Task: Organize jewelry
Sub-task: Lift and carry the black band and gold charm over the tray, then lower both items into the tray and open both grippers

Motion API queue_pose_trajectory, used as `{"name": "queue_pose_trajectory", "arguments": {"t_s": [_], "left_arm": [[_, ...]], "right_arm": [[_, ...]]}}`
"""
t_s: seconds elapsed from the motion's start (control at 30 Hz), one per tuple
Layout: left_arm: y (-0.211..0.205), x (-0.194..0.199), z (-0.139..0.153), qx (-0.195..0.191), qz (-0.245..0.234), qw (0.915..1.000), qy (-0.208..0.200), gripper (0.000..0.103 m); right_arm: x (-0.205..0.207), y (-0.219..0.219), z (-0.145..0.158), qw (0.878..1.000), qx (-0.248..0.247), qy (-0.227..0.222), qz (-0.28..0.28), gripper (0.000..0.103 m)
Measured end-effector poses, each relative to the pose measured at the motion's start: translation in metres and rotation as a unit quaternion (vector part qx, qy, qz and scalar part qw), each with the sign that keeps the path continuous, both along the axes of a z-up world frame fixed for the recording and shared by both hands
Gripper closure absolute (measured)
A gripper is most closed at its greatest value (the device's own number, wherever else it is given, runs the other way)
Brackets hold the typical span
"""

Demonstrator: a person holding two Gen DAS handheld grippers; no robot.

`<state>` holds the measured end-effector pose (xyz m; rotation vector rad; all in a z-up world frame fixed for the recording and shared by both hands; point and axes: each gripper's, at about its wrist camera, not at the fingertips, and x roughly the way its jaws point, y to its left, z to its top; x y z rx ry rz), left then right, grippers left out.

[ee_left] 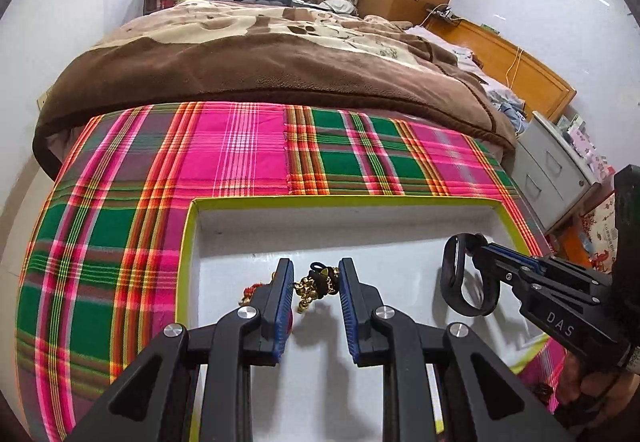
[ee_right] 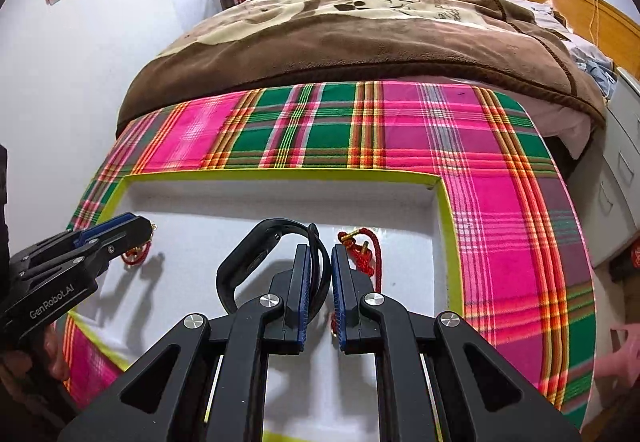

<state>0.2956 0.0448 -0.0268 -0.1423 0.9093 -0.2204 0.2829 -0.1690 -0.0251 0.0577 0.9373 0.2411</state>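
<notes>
From the left wrist view we see our left gripper (ee_left: 316, 284) over the tray (ee_left: 340, 201), its fingers partly open with a bunch of small gold bells on black cord (ee_left: 316, 282) between the blue ribbed pads; whether the pads press on it we cannot tell. A bit of red cord shows past the left finger. That view also shows our right gripper (ee_left: 480, 248) from the side, its fingers closed on the strap of a black wristband (ee_left: 464, 282), a smooth, rubbery loop that hangs above the tray floor. The right wrist view gives what the other hides: the band's thin strap runs between the narrowly parted fingers of the right gripper (ee_right: 319, 266), with the thicker oval body (ee_right: 244, 258) curving out to the left, and a twisted red cord with a gold fitting (ee_right: 360, 246) lies on the tray floor just beyond the right finger. It also shows the left gripper (ee_right: 146, 230) from the side, with red cord and gold pieces dangling at its tip. The tray is a shallow white box with a yellow-green rim (ee_right: 280, 175), lying on a pink, green and orange plaid cloth (ee_right: 500, 202) spread over the worktop, with a bed under a plush brown blanket (ee_right: 360, 42) behind.
</notes>
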Motion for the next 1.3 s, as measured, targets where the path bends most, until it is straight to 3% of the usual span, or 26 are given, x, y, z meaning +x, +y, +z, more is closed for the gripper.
{"name": "queue_pose_trajectory", "arguments": {"t_s": [0.73,0.9,1.03,1.3], "left_arm": [[-0.007,0.016,-0.015,-0.001,-0.002,0.9998,0.022,0.08],[-0.006,0.012,-0.012,-0.008,-0.004,0.9999,0.012,0.072],[-0.006,0.005,-0.007,-0.004,-0.005,1.0,0.006,0.071],[-0.001,-0.023,0.008,0.003,-0.004,0.9999,-0.014,0.063]], "right_arm": [[0.01,-0.003,-0.009,1.0,0.001,0.01,-0.001,0.091],[0.007,-0.002,-0.007,1.0,0.003,0.004,0.005,0.084],[0.004,-0.005,-0.002,1.0,0.007,-0.004,0.003,0.071],[-0.014,-0.005,0.012,1.0,0.019,-0.02,0.007,0.07]]}}
